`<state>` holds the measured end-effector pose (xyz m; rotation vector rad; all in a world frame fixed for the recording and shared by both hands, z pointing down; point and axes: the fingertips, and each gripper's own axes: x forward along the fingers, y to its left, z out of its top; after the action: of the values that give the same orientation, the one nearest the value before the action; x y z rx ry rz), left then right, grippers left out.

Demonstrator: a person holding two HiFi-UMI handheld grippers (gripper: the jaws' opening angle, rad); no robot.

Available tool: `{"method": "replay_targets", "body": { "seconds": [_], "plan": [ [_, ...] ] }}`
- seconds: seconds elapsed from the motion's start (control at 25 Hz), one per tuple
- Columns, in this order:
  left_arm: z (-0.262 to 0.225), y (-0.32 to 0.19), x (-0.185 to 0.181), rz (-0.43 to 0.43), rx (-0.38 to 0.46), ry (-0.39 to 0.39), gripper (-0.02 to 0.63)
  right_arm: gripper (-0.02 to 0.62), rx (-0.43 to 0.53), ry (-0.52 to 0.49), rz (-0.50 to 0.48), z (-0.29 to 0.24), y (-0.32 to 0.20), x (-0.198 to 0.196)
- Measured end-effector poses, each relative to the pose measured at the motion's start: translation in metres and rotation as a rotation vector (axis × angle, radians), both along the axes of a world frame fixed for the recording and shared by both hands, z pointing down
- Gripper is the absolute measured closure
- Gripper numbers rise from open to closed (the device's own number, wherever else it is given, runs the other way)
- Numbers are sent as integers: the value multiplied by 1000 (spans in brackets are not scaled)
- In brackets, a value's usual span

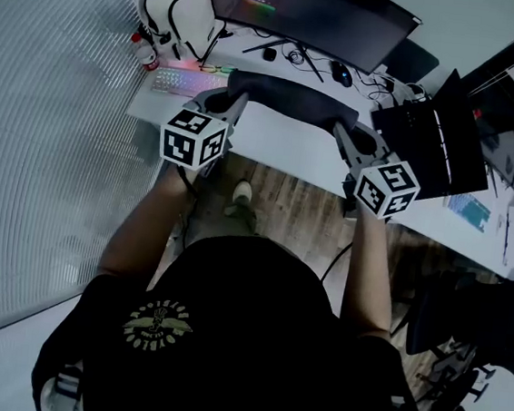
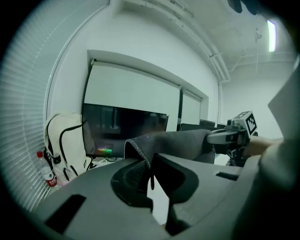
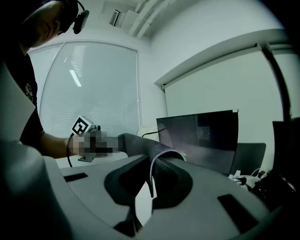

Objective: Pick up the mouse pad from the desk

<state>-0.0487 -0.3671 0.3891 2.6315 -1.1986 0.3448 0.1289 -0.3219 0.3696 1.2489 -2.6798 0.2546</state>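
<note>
Jaws of the left tool (image 2: 151, 174) are clamped tight on one end of the mouse pad (image 1: 286, 98), and the right tool (image 3: 151, 182) pinches the other end. The pad's long axis runs across between them, each hand equally near. It hangs raised above the white worktop (image 1: 272, 147), in front of the monitor (image 1: 314, 10)

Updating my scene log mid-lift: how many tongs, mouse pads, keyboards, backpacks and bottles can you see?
Tongs: 2, left tongs and right tongs
Mouse pad: 1
Keyboard: 1
Backpack: 1
Bottle: 1
Total: 6
</note>
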Motion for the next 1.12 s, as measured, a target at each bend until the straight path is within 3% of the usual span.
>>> {"method": "replay_targets", "body": {
  "seconds": [0.32,1.12],
  "plan": [
    [-75,-9,0,15,124,9,586,581,117,-3,-19,-69,-10,1],
    [-202,14,1,41,357,32,586,581,319,-29,-45,-185,10,0]
  ]
}}
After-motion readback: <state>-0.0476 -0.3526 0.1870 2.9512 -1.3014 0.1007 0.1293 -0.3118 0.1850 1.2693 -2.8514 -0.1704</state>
